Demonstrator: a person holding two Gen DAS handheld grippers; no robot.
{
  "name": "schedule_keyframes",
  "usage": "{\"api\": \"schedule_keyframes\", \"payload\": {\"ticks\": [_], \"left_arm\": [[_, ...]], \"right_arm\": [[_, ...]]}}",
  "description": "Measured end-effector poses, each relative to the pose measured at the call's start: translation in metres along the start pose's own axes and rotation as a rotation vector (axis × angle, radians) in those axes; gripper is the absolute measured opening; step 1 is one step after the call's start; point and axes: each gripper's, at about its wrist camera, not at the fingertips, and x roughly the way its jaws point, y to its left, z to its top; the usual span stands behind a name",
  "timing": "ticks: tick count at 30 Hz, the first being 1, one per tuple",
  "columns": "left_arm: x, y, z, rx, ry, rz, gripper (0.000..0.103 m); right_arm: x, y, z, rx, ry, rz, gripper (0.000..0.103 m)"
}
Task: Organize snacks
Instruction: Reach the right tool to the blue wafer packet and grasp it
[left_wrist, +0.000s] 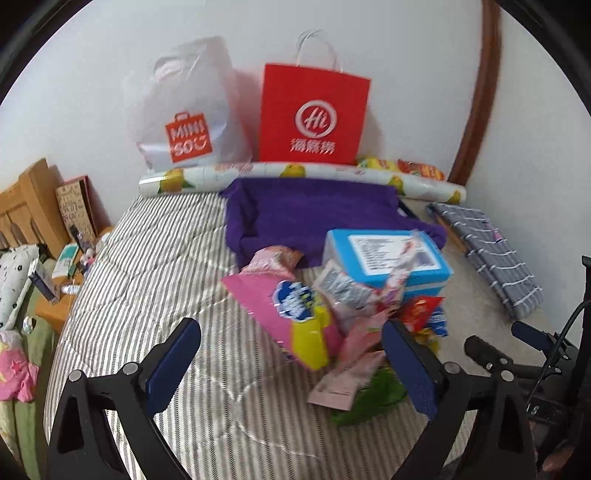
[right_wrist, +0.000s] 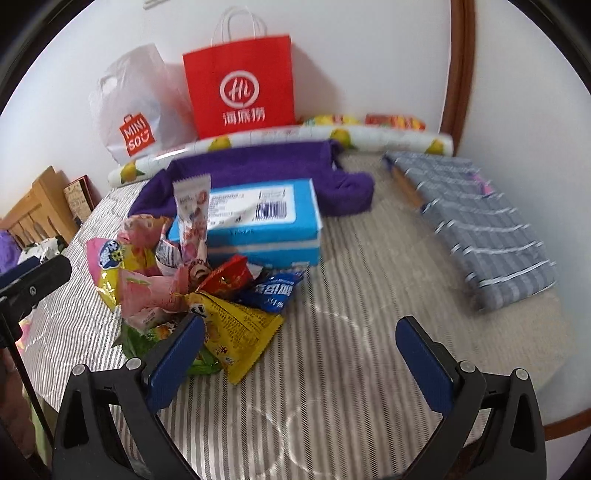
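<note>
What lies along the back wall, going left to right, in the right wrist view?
White Miniso plastic bag → red paper bag → orange-red snack packets behind the fruit-print roll.

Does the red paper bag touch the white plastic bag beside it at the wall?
Cannot tell. In both wrist views the red paper bag overlaps the white plastic bag, so neither contact nor a gap shows plainly.

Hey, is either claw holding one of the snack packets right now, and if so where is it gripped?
Neither. The left claw and right claw are both open above the snack pile.
</note>
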Motion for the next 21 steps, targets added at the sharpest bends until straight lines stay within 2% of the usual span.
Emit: {"api": "schedule_keyframes", "payload": {"ticks": [5, 11, 21], "left_arm": [[0.020, 0.020, 0.001, -0.051, 0.040, -0.019, 0.098], [0.035, 0.036, 0.000, -0.095, 0.067, -0.042, 0.098], [0.054, 0.034, 0.005, -0.079, 0.108, -0.057, 0.098]], "right_arm": [[0.022, -0.001, -0.001, 0.026, 0.040, 0.011, 0.097], [0.029, -0.002, -0.001, 0.020, 0.037, -0.013, 0.093], [0.044, 0.004, 0.006, 0.020, 0.040, 0.044, 0.090]]}}
